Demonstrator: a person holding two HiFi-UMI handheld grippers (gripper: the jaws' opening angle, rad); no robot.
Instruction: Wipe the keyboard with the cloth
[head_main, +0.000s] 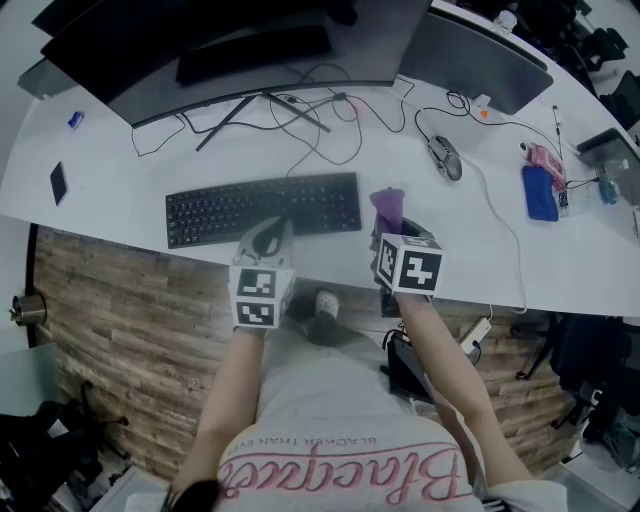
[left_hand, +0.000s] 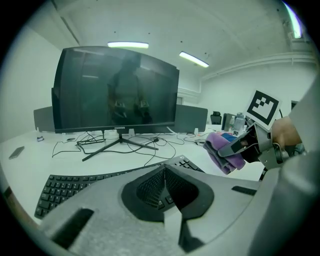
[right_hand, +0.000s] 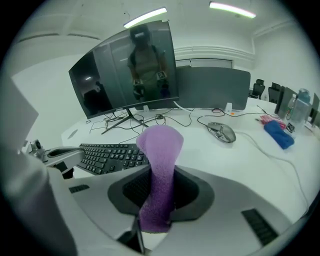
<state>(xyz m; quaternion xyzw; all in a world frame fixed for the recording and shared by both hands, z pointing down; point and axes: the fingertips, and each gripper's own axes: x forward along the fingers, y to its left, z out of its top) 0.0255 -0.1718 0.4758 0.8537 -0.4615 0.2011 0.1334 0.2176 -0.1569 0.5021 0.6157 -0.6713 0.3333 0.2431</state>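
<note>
A black keyboard (head_main: 262, 208) lies on the white desk (head_main: 120, 170) in front of a curved monitor. My left gripper (head_main: 271, 232) hovers over the keyboard's front edge near its middle, its jaws shut with nothing between them. In the left gripper view the keyboard (left_hand: 65, 185) spreads out to the left below the jaws. My right gripper (head_main: 390, 232) is just right of the keyboard, shut on a purple cloth (head_main: 388, 207). The cloth (right_hand: 159, 170) stands up from between the jaws, with the keyboard (right_hand: 112, 155) to its left.
Behind the keyboard the monitor (head_main: 200, 50) stands on splayed legs among loose cables (head_main: 300, 120). A mouse (head_main: 446, 157) and a blue pouch (head_main: 540, 192) lie to the right, a dark phone (head_main: 59, 182) to the far left. The desk's front edge runs just below both grippers.
</note>
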